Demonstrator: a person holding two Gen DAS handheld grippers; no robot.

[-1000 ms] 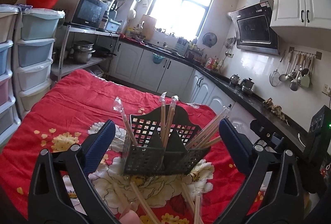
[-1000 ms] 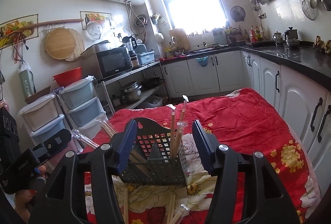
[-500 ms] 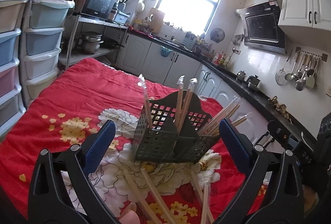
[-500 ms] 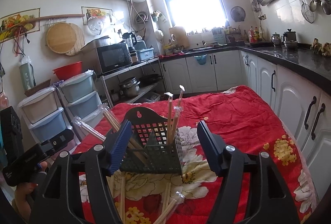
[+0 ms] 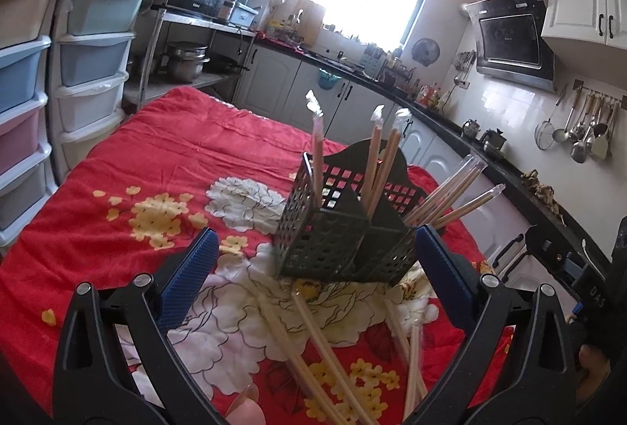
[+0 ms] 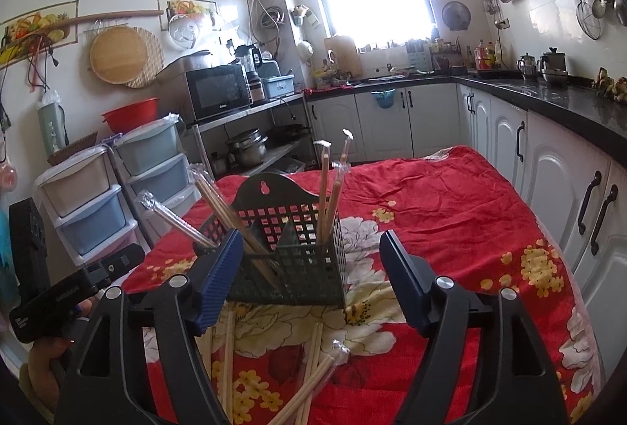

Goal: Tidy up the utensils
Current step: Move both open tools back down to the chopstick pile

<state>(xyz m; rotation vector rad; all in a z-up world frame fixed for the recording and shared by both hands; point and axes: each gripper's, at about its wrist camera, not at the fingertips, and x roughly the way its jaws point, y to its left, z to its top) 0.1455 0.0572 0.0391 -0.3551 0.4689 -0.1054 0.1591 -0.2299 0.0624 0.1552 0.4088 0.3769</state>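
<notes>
A black perforated utensil holder [image 5: 345, 229] stands on the red flowered cloth; it also shows in the right wrist view [image 6: 286, 252]. Several plastic-wrapped chopstick pairs [image 5: 376, 166] stand in its compartments [image 6: 329, 189], some leaning out sideways [image 6: 176, 221]. More wrapped chopsticks [image 5: 321, 346] lie loose on the cloth in front of it [image 6: 309, 374]. My left gripper [image 5: 313, 280] is open and empty, just short of the holder. My right gripper [image 6: 309, 276] is open and empty, its fingers either side of the holder's front.
The red cloth [image 5: 164, 166] covers the table. Stacked plastic drawers [image 5: 90, 72] stand at the left. White cabinets under a black counter [image 6: 548, 158] run along the right side. A metal rack with a microwave [image 6: 219, 91] stands behind the table.
Both grippers have pulled back and tilted down. The holder sits higher in both views and more loose chopsticks show in front. Both stay open.
</notes>
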